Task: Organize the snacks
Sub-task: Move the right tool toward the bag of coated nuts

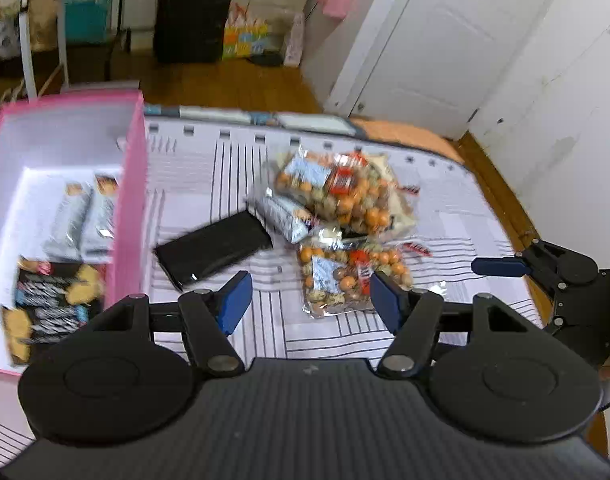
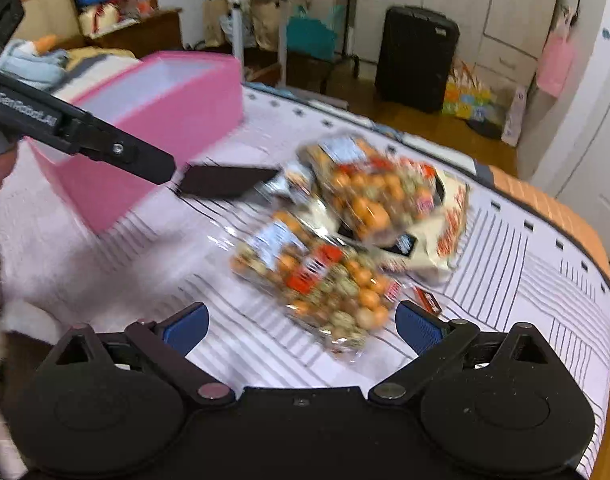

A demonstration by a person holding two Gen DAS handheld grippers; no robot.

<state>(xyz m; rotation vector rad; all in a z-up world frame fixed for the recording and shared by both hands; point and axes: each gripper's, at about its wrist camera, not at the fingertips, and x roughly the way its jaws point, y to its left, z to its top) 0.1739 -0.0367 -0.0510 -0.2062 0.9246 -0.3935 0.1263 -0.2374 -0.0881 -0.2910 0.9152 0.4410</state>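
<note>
A pile of snacks lies on the striped bed cover (image 1: 225,168): two clear bags of orange and green nuts, one near (image 1: 351,278) (image 2: 325,280) and one far (image 1: 337,188) (image 2: 373,192), a silver wrapped bar (image 1: 283,212), a black packet (image 1: 213,248) (image 2: 225,180) and a white bag (image 2: 445,232). A pink box (image 1: 131,200) (image 2: 165,120) at the left holds two silver bars (image 1: 83,216) and a black cookie packet (image 1: 53,300). My left gripper (image 1: 311,300) is open and empty just before the near nut bag. My right gripper (image 2: 303,326) is open and empty above the same bag.
The right gripper shows at the right edge of the left wrist view (image 1: 553,268); the left gripper crosses the right wrist view at the left (image 2: 81,132). A black suitcase (image 1: 193,12) (image 2: 415,56), a white door (image 1: 445,40) and wooden floor lie beyond the bed.
</note>
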